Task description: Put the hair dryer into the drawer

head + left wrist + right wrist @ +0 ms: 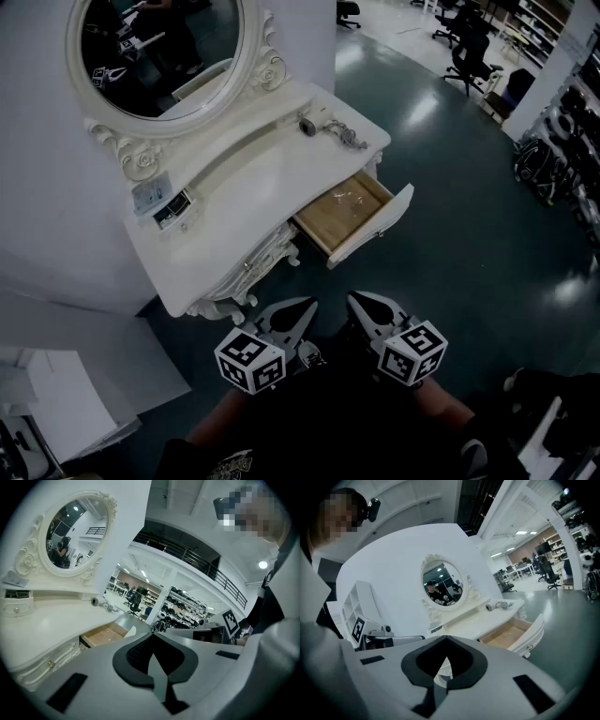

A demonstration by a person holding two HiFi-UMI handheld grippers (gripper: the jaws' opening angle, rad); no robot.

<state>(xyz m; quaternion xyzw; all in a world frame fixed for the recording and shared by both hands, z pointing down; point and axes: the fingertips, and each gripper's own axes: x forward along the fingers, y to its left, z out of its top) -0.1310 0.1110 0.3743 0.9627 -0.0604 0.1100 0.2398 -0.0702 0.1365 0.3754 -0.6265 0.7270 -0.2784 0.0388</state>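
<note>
Both pairs of jaws are pressed together on nothing: the left gripper (307, 306) and the right gripper (356, 300) hang side by side, short of the dressing table (234, 202). The hair dryer (307, 125) lies well ahead of the fingertips and above them, at the tabletop's far corner beside the mirror (159, 52), its cord trailing to the right. It is too small to judge its long axis. It sits about midway between the two hands, so neither looks clearly nearer. The drawer (394, 208) stands pulled out between fingers and dryer, towards the right hand. I count one dryer, one open drawer, one mirror, two grippers.
</note>
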